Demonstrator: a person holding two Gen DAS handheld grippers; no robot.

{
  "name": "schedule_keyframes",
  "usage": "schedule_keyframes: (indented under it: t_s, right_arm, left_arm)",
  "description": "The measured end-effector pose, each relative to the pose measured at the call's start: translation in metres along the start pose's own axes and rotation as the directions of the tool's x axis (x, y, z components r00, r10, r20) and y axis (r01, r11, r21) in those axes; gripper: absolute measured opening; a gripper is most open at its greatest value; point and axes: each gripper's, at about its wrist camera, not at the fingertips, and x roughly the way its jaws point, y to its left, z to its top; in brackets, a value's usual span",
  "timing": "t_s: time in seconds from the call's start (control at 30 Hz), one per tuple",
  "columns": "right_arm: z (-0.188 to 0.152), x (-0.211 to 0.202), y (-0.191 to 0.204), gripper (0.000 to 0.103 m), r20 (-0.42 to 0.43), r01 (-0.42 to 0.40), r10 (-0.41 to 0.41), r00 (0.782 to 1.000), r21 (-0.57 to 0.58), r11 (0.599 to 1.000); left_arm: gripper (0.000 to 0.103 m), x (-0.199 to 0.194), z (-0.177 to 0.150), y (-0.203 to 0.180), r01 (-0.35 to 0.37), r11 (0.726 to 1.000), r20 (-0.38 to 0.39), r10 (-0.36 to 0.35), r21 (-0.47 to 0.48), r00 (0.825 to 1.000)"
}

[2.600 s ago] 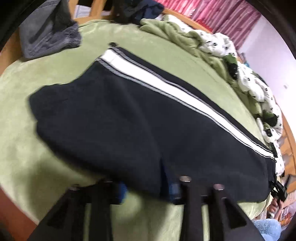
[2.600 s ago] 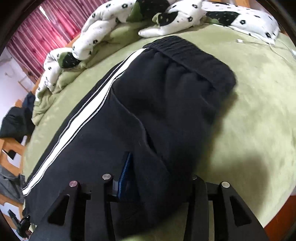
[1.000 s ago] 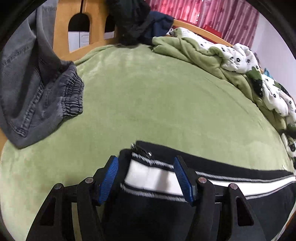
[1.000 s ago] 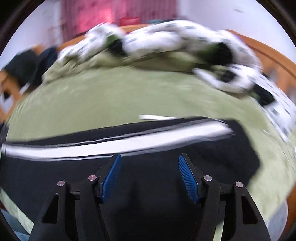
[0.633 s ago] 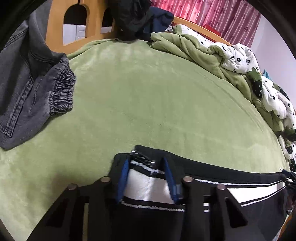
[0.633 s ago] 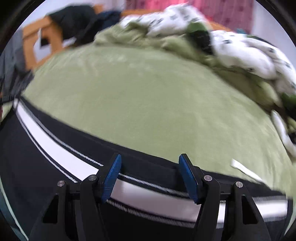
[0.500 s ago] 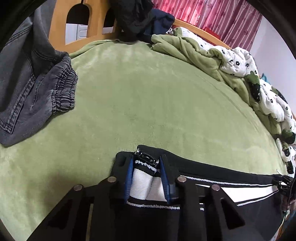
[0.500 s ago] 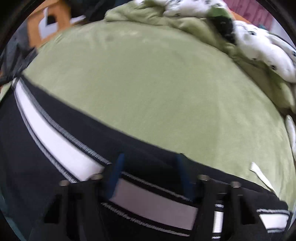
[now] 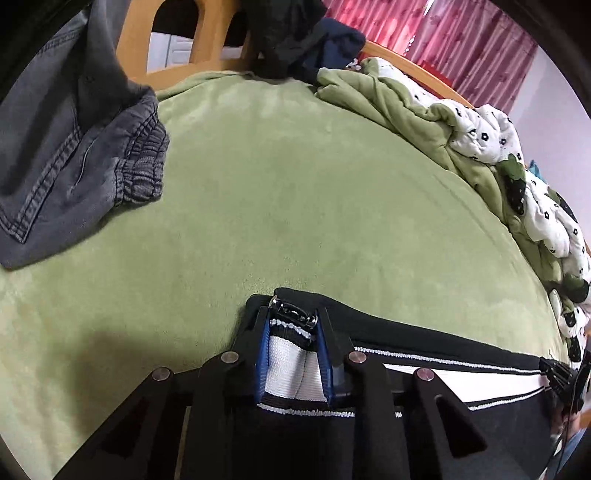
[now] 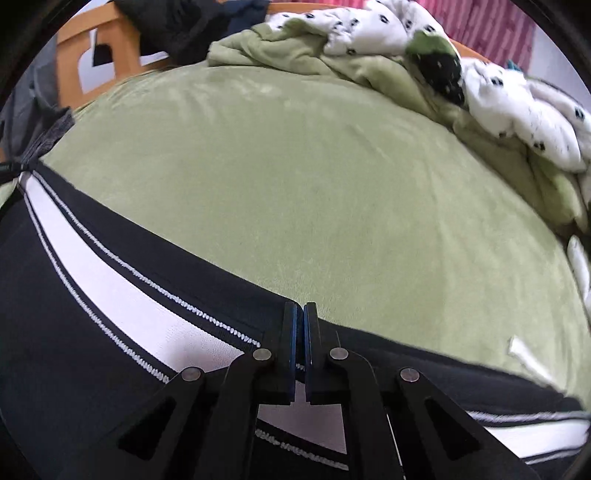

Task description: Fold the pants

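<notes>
The black pants with a white side stripe (image 9: 443,373) lie on the green bed cover. My left gripper (image 9: 292,328) is shut on the leg hem, bunching the white stripe between its blue pads (image 9: 263,354); a metal zipper pull sits at the tip. In the right wrist view the pants (image 10: 110,295) run from the far left to the lower right. My right gripper (image 10: 300,325) is shut on the pants' far edge partway along the leg, jaws nearly touching with a thin fold of black cloth between them.
The green bed cover (image 9: 295,192) stretches ahead. Grey denim pants (image 9: 74,155) lie at the left edge. A wooden bed frame (image 9: 207,40) with dark clothes (image 9: 295,33) stands at the back. A rumpled green and white quilt (image 9: 517,155) lines the right side.
Both grippers closed: the left pinched the stripe at the hem tighter, and the right went from open over the pants' edge to shut on it.
</notes>
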Motion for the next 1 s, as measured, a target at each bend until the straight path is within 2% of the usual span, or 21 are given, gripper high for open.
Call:
schedule_keyframes:
  t_s: [0.1, 0.13, 0.2, 0.23, 0.27, 0.3, 0.33, 0.4, 0.43, 0.47, 0.53, 0.63, 0.73, 0.83, 0.9, 1.0]
  right_arm:
    - [-0.002, -0.024, -0.016, 0.011, 0.034, -0.011, 0.008, 0.999, 0.100, 0.995]
    - [-0.003, -0.034, -0.023, 0.012, 0.058, 0.017, -0.024, 0.998, 0.117, 0.993]
    - [-0.009, -0.062, -0.042, 0.022, 0.121, 0.088, -0.110, 0.987, 0.171, 0.981]
    - [-0.015, -0.071, -0.049, 0.034, 0.128, 0.113, -0.140, 0.982, 0.194, 0.975]
    - [-0.020, -0.077, -0.058, 0.039, 0.120, 0.153, -0.181, 0.976, 0.216, 0.964]
    - [-0.026, -0.080, -0.067, 0.039, 0.104, 0.186, -0.214, 0.971, 0.230, 0.955]
    - [-0.031, -0.077, -0.077, 0.039, 0.074, 0.219, -0.242, 0.967, 0.237, 0.946]
    - [-0.040, -0.056, -0.095, 0.039, -0.014, 0.259, -0.265, 0.964, 0.263, 0.929]
    - [-0.044, -0.043, -0.100, 0.038, -0.061, 0.275, -0.268, 0.961, 0.273, 0.922]
    - [-0.047, -0.031, -0.103, 0.036, -0.088, 0.280, -0.266, 0.960, 0.272, 0.921]
    - [-0.049, -0.023, -0.101, 0.036, -0.056, 0.302, -0.298, 0.953, 0.260, 0.917]
    - [-0.043, -0.022, -0.103, 0.035, -0.066, 0.311, -0.305, 0.950, 0.281, 0.908]
    - [-0.042, -0.029, -0.109, 0.035, -0.069, 0.294, -0.287, 0.955, 0.320, 0.901]
    - [-0.042, -0.060, -0.109, 0.036, -0.018, 0.256, -0.277, 0.961, 0.446, 0.858]
    - [-0.041, -0.079, -0.100, 0.040, 0.000, 0.223, -0.255, 0.967, 0.483, 0.846]
    - [-0.039, -0.108, -0.076, 0.046, 0.009, 0.222, -0.260, 0.966, 0.493, 0.841]
  left_arm:
    - [0.032, -0.007, 0.001, -0.002, -0.005, 1.000, -0.012, 0.005, -0.010, 1.000]
    - [0.035, -0.010, 0.001, -0.002, -0.010, 1.000, -0.014, 0.010, -0.010, 1.000]
    - [0.039, -0.024, -0.001, -0.005, -0.034, 0.999, -0.003, 0.034, 0.006, 0.999]
    - [0.040, -0.031, -0.003, -0.007, -0.032, 0.999, 0.015, 0.032, 0.017, 0.999]
    - [0.043, -0.040, -0.007, -0.012, -0.019, 0.999, 0.041, 0.018, 0.040, 0.999]
    - [0.053, -0.045, -0.010, -0.017, -0.008, 0.998, 0.056, 0.005, 0.056, 0.998]
    - [0.058, -0.048, -0.012, -0.023, 0.010, 0.997, 0.071, -0.015, 0.072, 0.997]
    - [0.058, -0.045, -0.017, -0.036, 0.027, 0.993, 0.086, -0.037, 0.115, 0.996]
    - [0.058, -0.039, -0.018, -0.042, 0.015, 0.990, 0.082, -0.026, 0.140, 0.996]
    - [0.058, -0.024, -0.019, -0.050, -0.026, 0.986, 0.060, 0.016, 0.162, 0.998]
    - [0.058, -0.004, -0.020, -0.050, -0.074, 0.985, 0.021, 0.071, 0.158, 0.997]
    - [0.058, 0.003, -0.019, -0.045, -0.072, 0.988, 0.015, 0.070, 0.138, 0.997]
    - [0.058, -0.009, -0.016, -0.045, -0.059, 0.990, 0.000, 0.060, 0.132, 0.998]
    - [0.058, -0.031, -0.023, -0.042, -0.014, 0.995, -0.014, 0.016, 0.103, 1.000]
    - [0.058, -0.050, -0.033, -0.040, 0.005, 0.995, -0.018, -0.003, 0.097, 1.000]
    - [0.058, -0.078, -0.054, -0.032, 0.038, 0.996, -0.013, -0.037, 0.084, 0.999]
